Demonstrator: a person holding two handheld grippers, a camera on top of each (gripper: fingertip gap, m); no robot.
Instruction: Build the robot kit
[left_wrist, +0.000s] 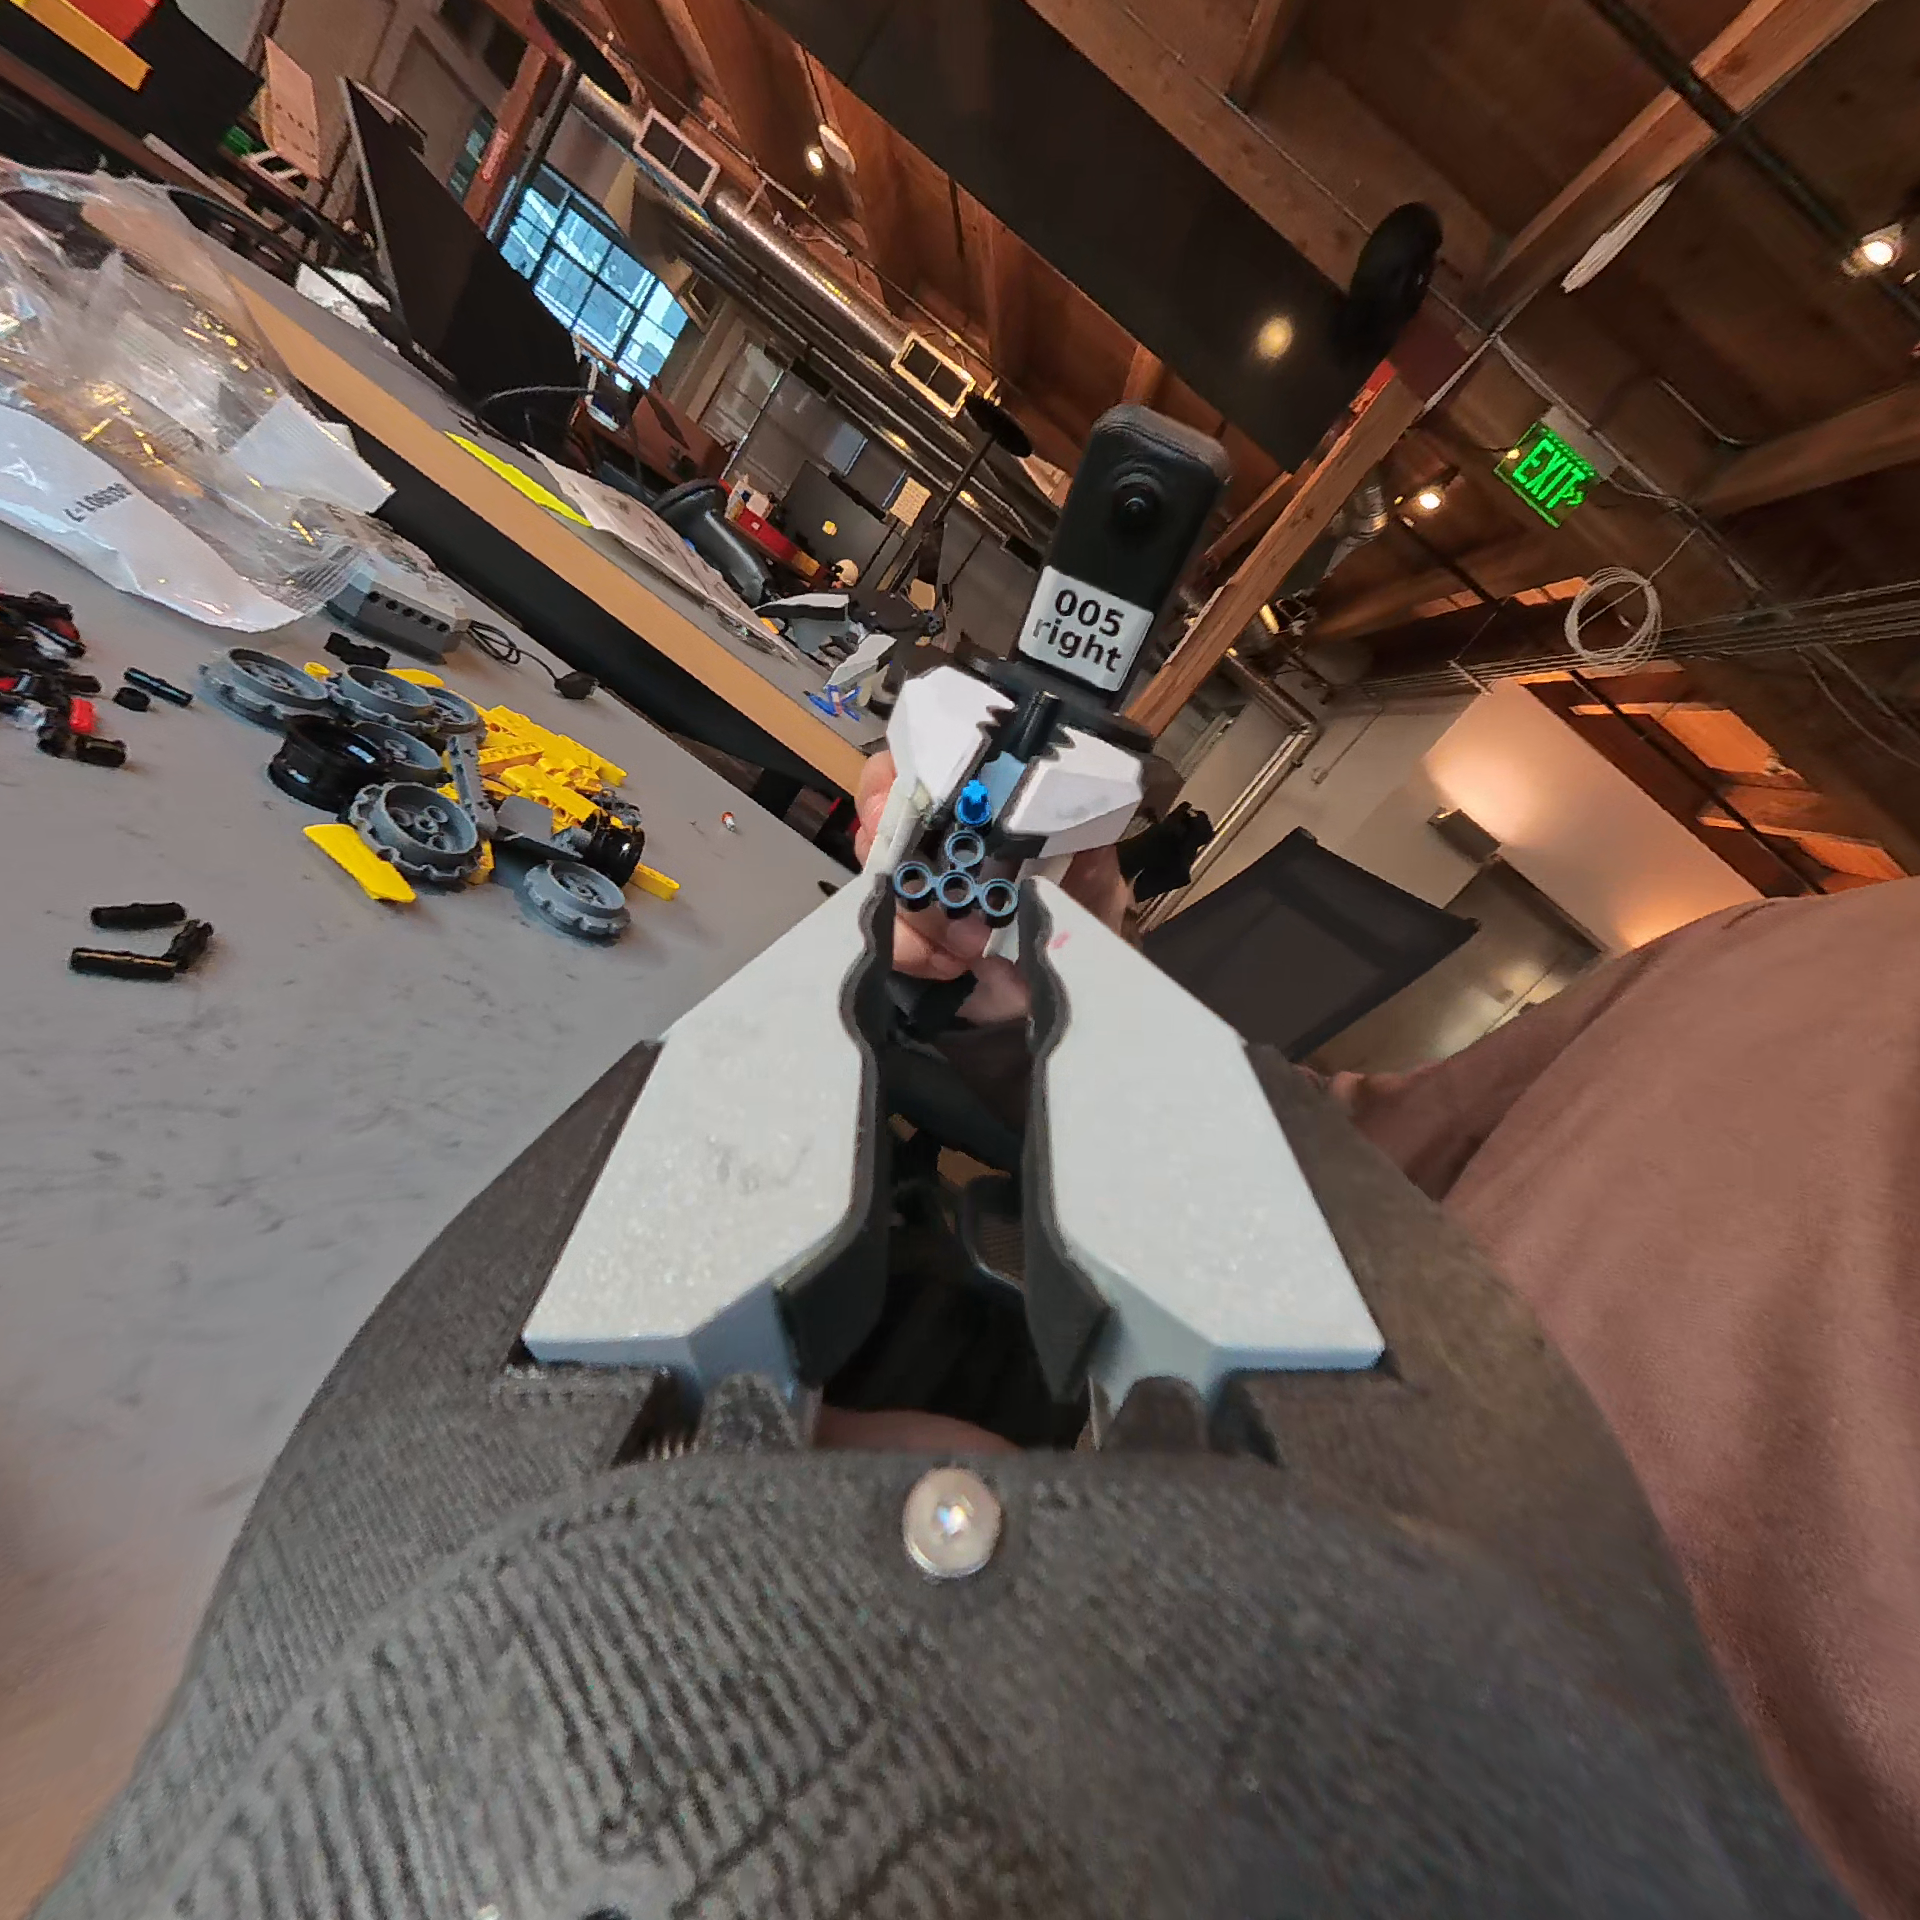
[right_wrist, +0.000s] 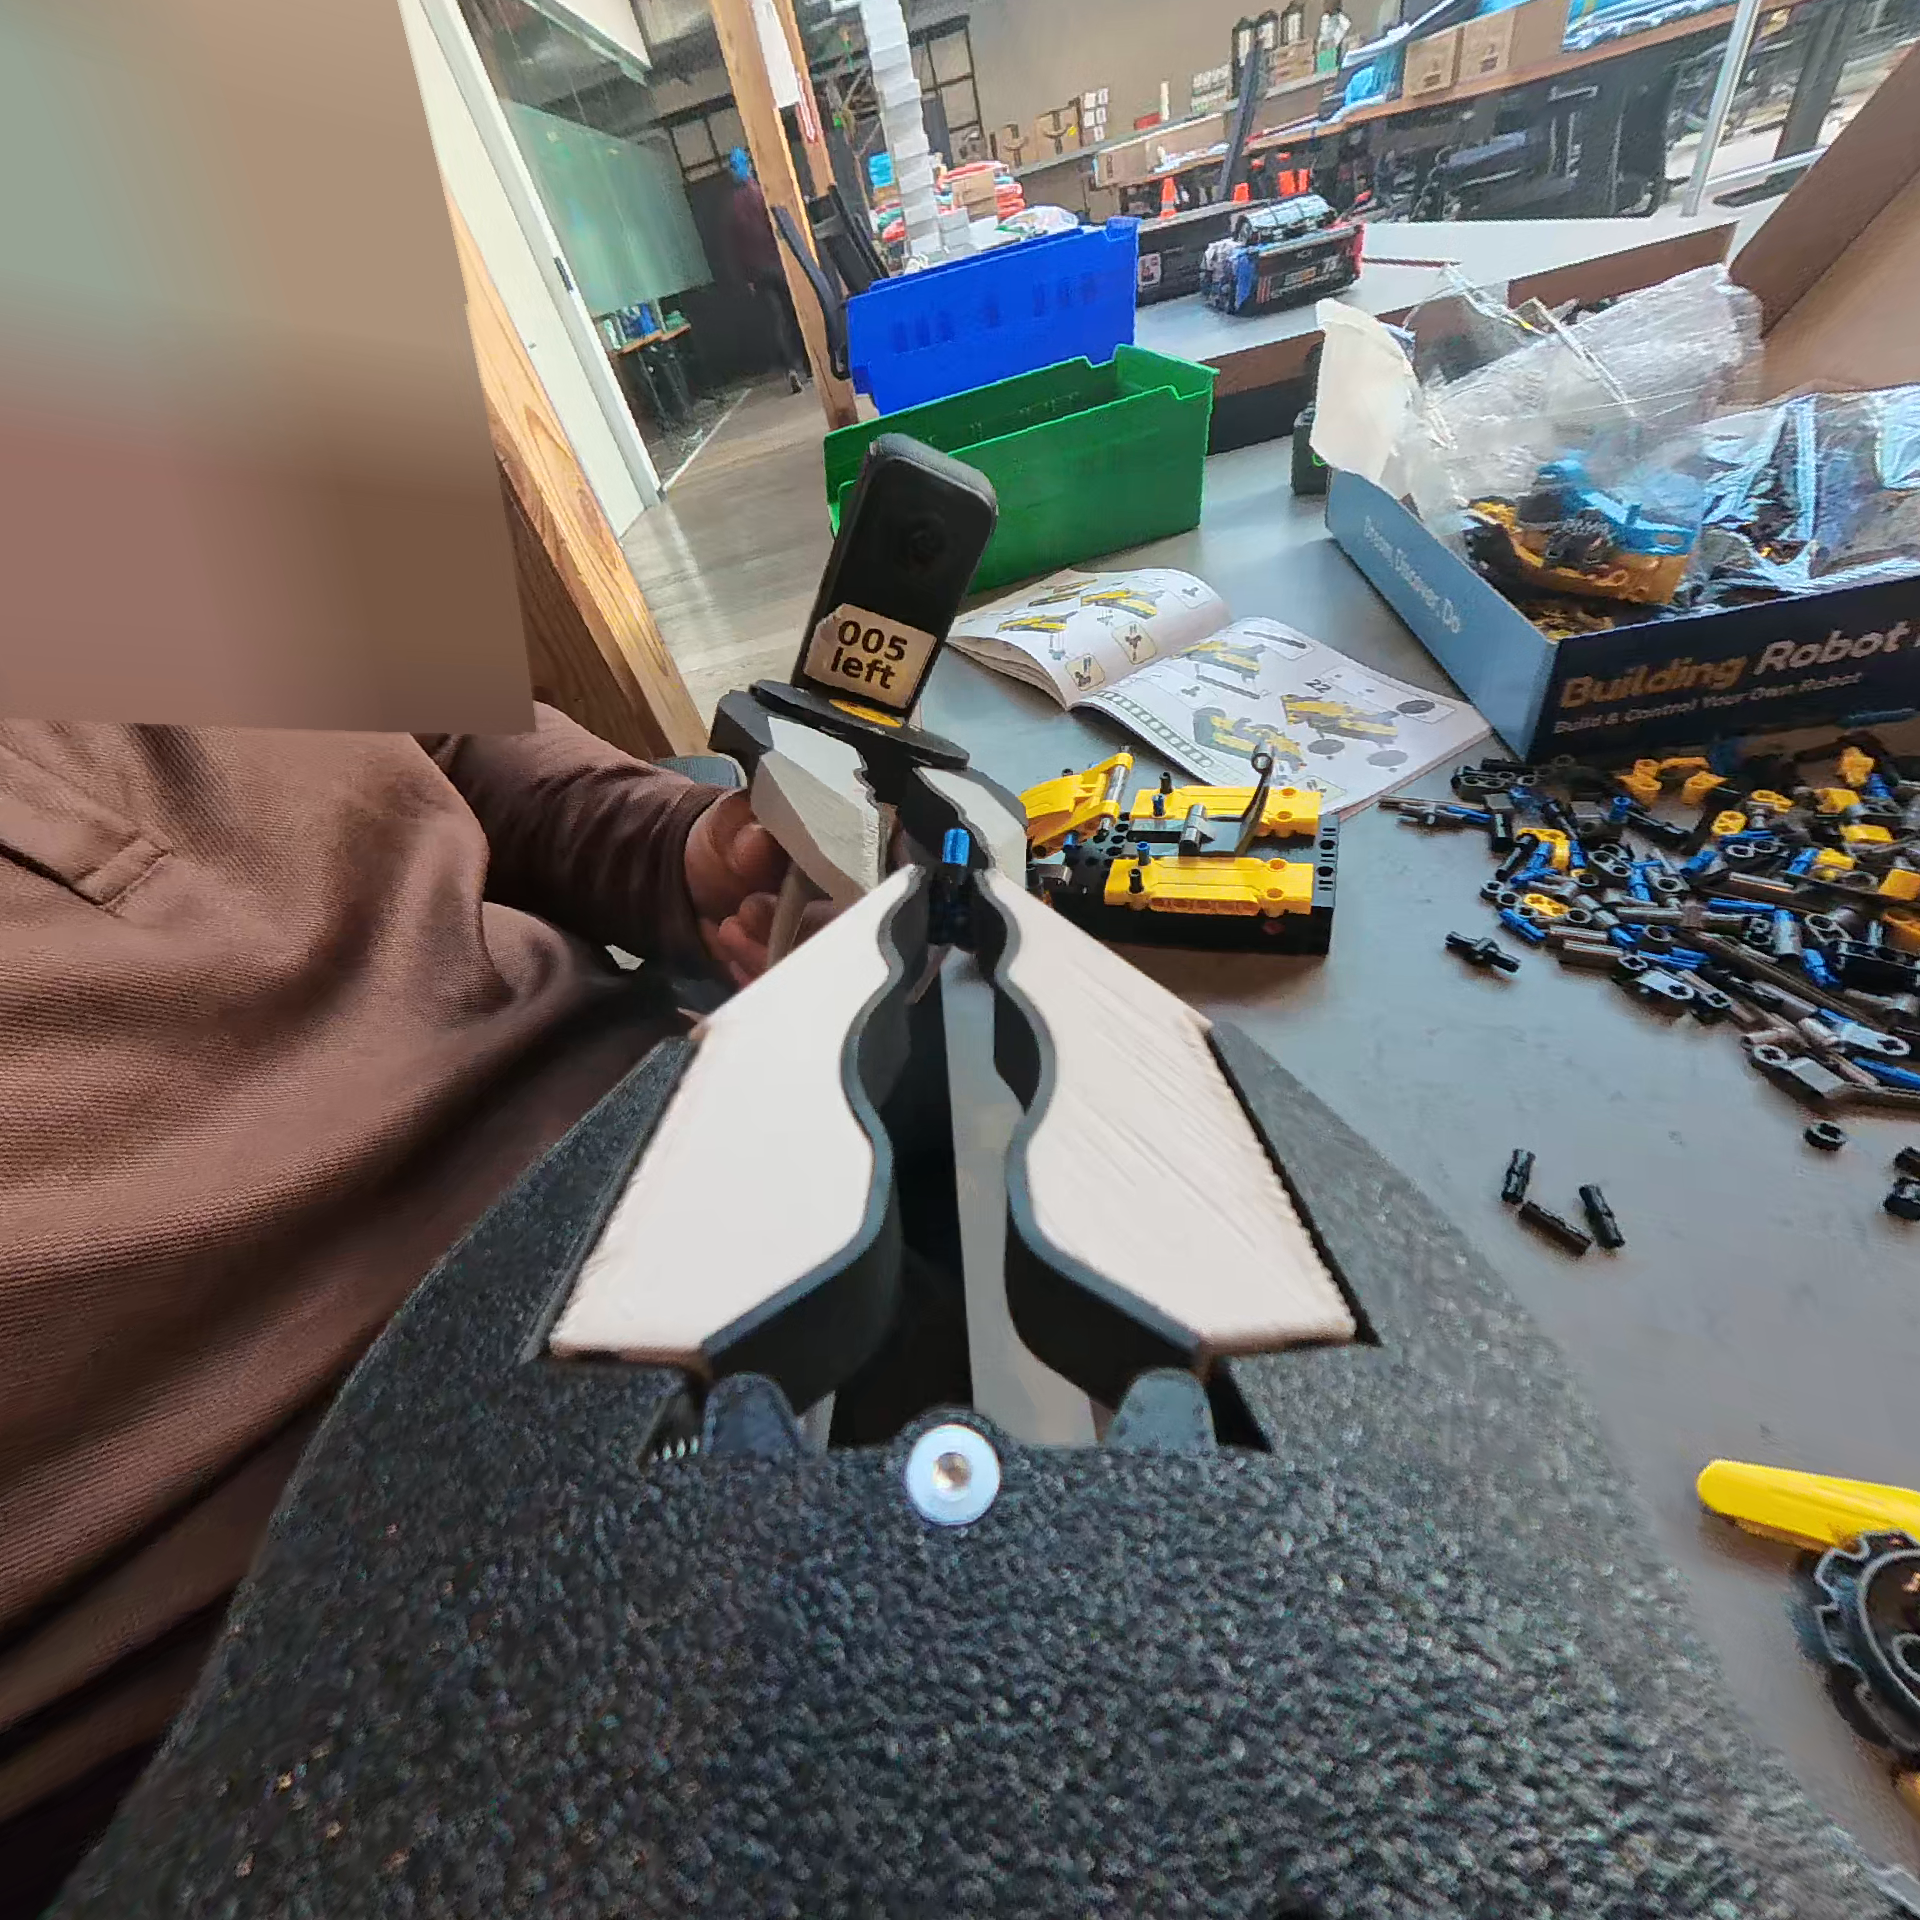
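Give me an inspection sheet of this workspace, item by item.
Surface: grey table, part covered in pieces.
Job's things: small grey holed piece with blue pin; half-built yellow and black model; open instruction booklet.
Clutter: grey wheels and yellow parts; loose pins; plastic bags; kit box; green bin and blue bin.
Grippers: left gripper shut on the holed piece; right gripper shut on it from the opposite side.
Cables: one black lead.
Surroundings: workshop shelves, wooden beams.

- The booklet (right_wrist: 1226, 675) lies on the table (right_wrist: 1455, 1039), behind the half-built model (right_wrist: 1184, 862).
- The loose parts (right_wrist: 1714, 935) lie right of the model.
- The box (right_wrist: 1621, 665) stands behind those parts.
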